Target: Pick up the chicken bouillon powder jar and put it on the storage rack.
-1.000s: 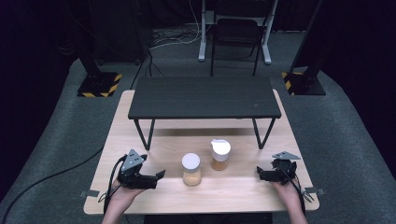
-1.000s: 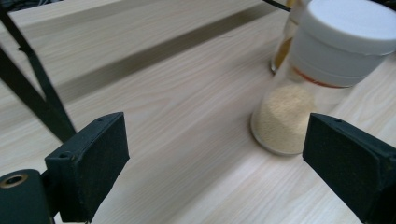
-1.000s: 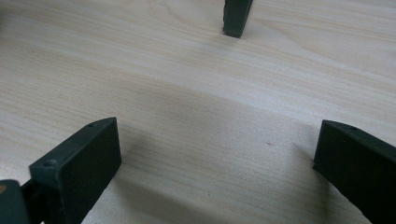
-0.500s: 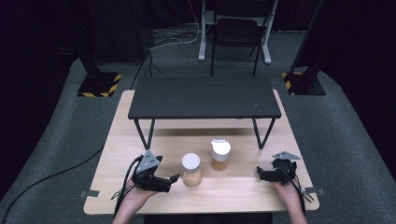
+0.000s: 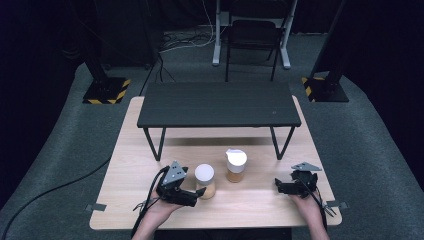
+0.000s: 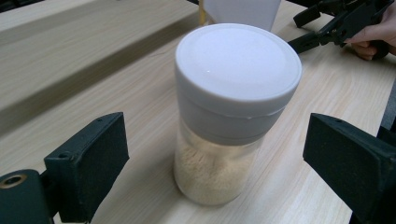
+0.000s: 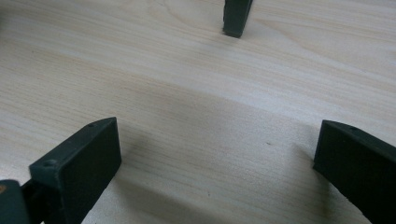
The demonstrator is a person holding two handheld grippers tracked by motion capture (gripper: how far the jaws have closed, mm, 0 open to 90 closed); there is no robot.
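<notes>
Two jars on the wooden table (image 5: pixel 125 165), no readable label on either: white-lidded jar (image 6: pixel 233 107) of beige powder sitting between the wide-spread jaws of the left gripper (image 5: pixel 192 195), untouched, second jar (image 5: pixel 235 165) just at its 1 o'clock. Up close in the left gripper view, grainy powder and a plain lid. Right gripper (image 5: pixel 282 187) spread too, over bare wood at 3 o'clock, well apart, with a black shelf leg (image 7: pixel 236 16) up top in its own view.

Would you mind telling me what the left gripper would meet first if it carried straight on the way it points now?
Most likely the white-lidded jar of pale granules: it stands between the open jaws of the left gripper, just ahead of them, not yet touched. The second jar stands farther off, behind it.
</notes>
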